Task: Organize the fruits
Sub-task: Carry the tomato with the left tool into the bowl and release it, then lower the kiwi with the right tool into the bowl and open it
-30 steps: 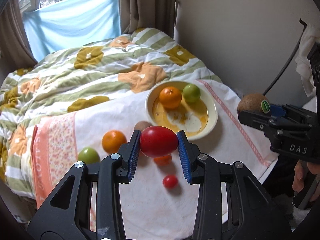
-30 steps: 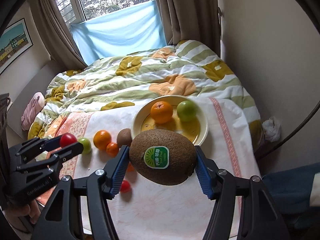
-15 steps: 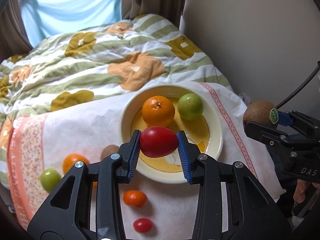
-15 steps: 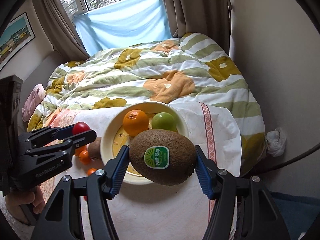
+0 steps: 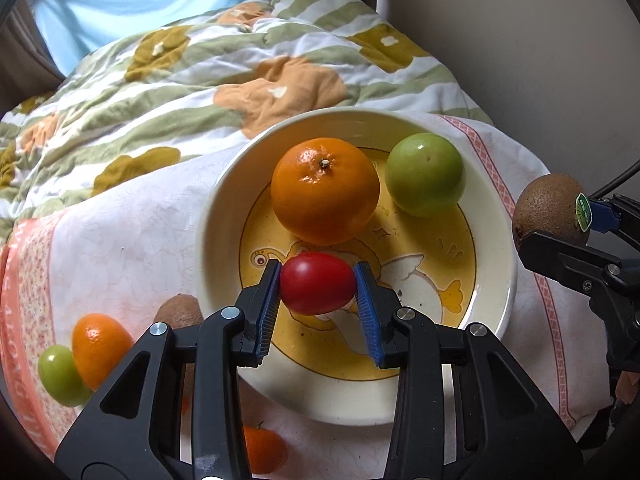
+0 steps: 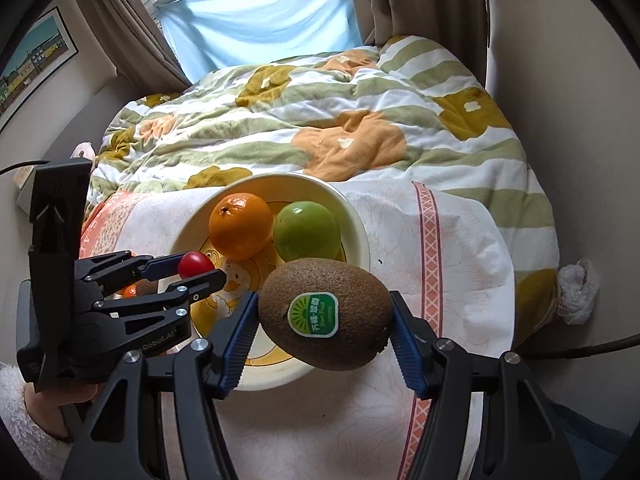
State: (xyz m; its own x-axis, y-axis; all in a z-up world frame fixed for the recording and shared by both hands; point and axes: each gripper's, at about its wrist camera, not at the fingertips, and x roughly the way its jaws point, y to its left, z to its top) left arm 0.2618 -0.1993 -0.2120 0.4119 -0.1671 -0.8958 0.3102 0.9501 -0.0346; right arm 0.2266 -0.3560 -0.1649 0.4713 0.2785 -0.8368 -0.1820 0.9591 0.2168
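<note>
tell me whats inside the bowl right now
An orange and a green fruit sit in the bowl. The grippers and their fruit cover part of its floor.

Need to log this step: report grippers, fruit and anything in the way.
Left gripper shut on red tomato over bowl. Right gripper shut on kiwi. Orange and green fruit crowd the bowl's far side.

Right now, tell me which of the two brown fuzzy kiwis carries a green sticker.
The brown fuzzy kiwi held in the right gripper carries it; the other kiwi lies bare on the cloth beside the bowl.

Curtained window (image 6: 256, 12), quilted bed (image 6: 320, 120), beige walls (image 6: 560, 60)
</note>
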